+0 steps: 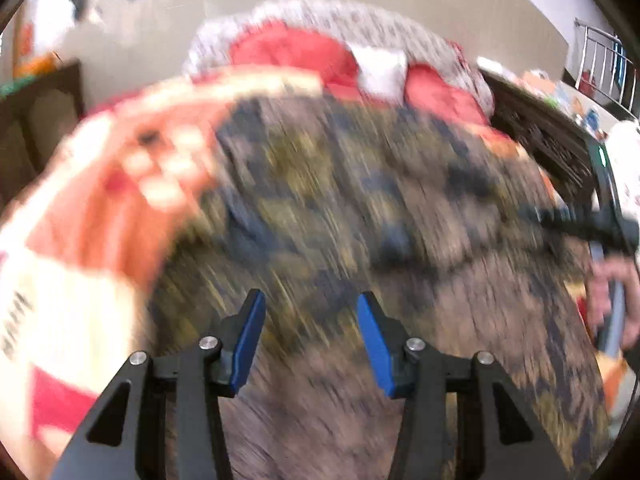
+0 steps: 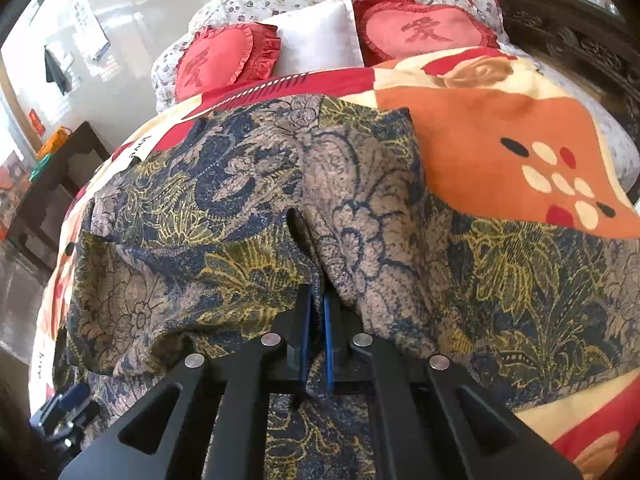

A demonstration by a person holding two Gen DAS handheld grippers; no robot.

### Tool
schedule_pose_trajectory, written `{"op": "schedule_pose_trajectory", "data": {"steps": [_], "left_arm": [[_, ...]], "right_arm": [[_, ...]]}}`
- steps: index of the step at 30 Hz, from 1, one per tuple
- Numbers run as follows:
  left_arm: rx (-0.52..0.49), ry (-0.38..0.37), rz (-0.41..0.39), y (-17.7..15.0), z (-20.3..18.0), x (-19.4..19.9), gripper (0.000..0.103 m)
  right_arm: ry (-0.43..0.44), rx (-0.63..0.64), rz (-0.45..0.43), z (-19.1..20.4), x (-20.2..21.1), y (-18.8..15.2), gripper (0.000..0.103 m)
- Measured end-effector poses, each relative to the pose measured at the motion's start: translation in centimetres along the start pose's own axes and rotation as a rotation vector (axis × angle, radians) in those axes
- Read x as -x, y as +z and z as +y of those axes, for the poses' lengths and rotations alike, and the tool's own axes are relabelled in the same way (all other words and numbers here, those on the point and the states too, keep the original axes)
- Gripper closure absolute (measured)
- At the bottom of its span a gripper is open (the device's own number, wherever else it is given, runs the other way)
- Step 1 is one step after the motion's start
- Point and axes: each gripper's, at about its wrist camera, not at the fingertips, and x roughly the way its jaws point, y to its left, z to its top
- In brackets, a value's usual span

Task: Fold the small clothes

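Bedroom with pale walls, bed (image 2: pixel 600 152) spread with an orange, red and cream quilt (image 2: pixel 492 128). Right tool (image 2: pixel 316 336), blue pads together, clamped on a fold of the paisley garment (image 2: pixel 224 216), probably to carry that pinched edge across for a fold. Left tool (image 1: pixel 310 344), pads apart with nothing between them, hovering above the same cloth, blurred in its own view, likely freed to take a new hold. Garment in navy, tan and yellow lying rumpled across the middle of the quilt, not yet folded flat. Beyond it, two red heart cushions (image 2: pixel 224 58) either side of a white pillow (image 2: pixel 320 38) at the bed's head. Dark wooden side table (image 2: pixel 60 176) at left.
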Motion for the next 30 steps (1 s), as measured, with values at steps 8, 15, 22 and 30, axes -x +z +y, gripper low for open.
{"op": "schedule_pose_trajectory", "data": {"steps": [8,15,22,30], "left_arm": [[0.111,-0.147,0.089,8.0,3.0,-6.9,0.089],[0.044,0.105,0.215,7.7,4.9,-10.7,0.1],[0.203,0.352,0.169,8.7,11.8,-7.5,0.101],[0.172,0.012,0.081,10.3,5.9,-6.6,0.099]], "right_arm": [[-0.007,0.031,-0.002,0.3,-0.7,-0.8,0.103],[-0.026,0.051,-0.022,0.6,-0.8,-1.2,0.103],[-0.017,0.047,-0.023,0.5,-0.9,-1.2,0.103],[-0.016,0.055,-0.021,0.5,-1.0,-1.2,0.103]]}}
